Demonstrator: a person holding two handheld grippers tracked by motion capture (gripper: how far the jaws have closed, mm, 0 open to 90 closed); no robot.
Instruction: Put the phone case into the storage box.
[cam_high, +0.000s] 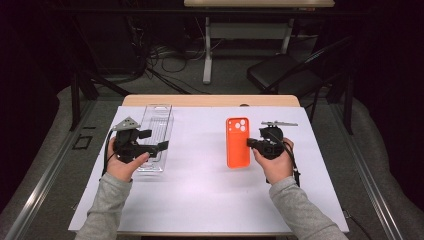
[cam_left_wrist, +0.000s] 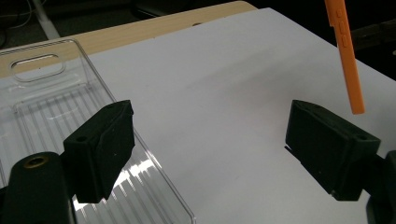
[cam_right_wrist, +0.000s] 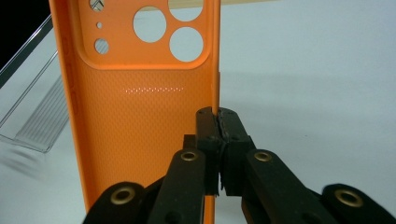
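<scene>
Your right gripper pinches only the thin side wall of the orange plastic phone case, so it could twist or slip free if you swing it fast. The case hangs at about 2 o'clock from the clear ribbed plastic tray, camera cut-outs up, hollow side showing. Your left gripper gapes wide with nothing held, one jaw over the tray's wall.

Bright sheet amid dark surroundings; soft focus; tray glare
</scene>
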